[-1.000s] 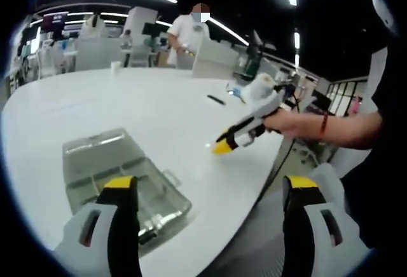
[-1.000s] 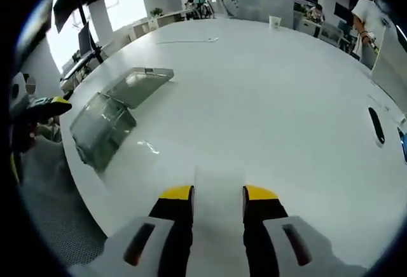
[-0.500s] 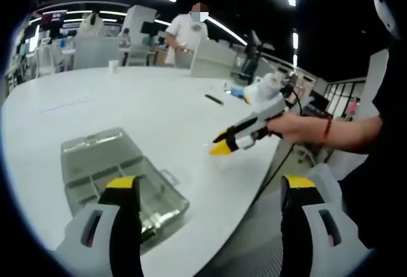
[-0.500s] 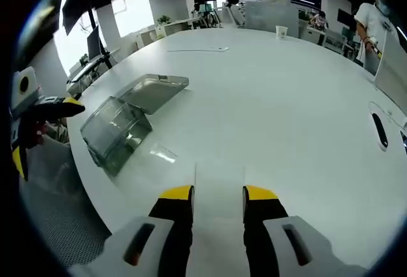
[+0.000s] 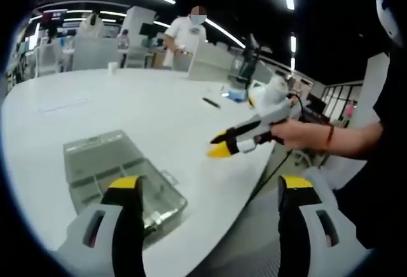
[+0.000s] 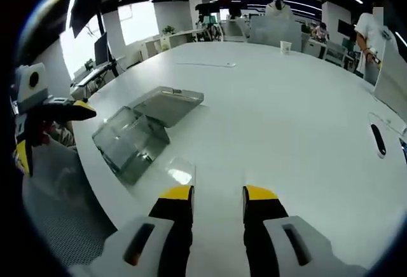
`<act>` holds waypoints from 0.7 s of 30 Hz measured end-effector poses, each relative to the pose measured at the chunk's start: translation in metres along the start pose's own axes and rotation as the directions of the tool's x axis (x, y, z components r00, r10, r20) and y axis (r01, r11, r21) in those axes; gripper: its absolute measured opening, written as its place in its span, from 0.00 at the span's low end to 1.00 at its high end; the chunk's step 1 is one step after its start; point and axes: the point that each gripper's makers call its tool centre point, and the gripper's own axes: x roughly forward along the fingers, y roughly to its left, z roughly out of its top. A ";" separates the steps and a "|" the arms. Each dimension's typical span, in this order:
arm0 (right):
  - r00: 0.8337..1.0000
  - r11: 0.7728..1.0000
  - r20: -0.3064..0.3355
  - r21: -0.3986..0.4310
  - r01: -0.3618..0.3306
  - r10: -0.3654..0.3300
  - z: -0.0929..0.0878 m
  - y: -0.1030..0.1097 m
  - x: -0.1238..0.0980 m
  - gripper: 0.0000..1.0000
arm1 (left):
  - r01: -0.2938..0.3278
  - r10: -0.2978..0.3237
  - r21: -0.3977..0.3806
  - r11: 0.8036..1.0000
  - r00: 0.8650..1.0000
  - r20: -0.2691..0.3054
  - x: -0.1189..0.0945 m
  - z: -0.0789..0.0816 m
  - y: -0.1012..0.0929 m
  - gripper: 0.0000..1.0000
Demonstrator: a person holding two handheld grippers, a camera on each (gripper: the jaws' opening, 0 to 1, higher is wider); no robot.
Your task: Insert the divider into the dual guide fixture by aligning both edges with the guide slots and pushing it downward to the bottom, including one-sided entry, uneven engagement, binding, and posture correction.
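Note:
A clear plastic box (image 5: 111, 169) with its lid folded open lies on the white table (image 5: 152, 105), just beyond my left gripper (image 5: 211, 191), whose jaws stand wide apart with nothing between them. A hand holds my right gripper (image 5: 219, 148) low over the table near its edge, right of the box. In the right gripper view my right gripper (image 6: 218, 194) has its jaws close together on a faint clear divider (image 6: 218, 178). The box (image 6: 130, 143) lies ahead to the left, with a clear glinting patch (image 6: 178, 172) on the table between them. My left gripper (image 6: 51, 131) stands open at the far left.
A black pen-like object (image 6: 378, 138) lies to the right on the table, and a paper cup (image 6: 284, 47) and a thin sheet (image 6: 206, 64) lie at the far side. A person (image 5: 184, 35) stands beyond the table. Its rounded edge (image 5: 248, 182) runs beneath my grippers.
The right gripper has moved closer to the box, which now looks larger and nearer in its view. The left gripper has stayed wide open and has barely shifted.

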 end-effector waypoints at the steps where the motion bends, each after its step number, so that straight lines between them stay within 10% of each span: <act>1: 1.000 1.000 0.002 0.000 -0.001 0.001 0.001 0.002 -0.001 0.26 | 0.002 -0.002 -0.005 1.000 1.000 0.004 -0.001 0.001 -0.001 0.84; 21: 0.996 0.998 0.085 -0.056 -0.004 0.009 0.019 0.032 -0.018 0.27 | -0.012 0.016 -0.074 0.997 0.998 0.053 -0.004 0.014 0.003 0.75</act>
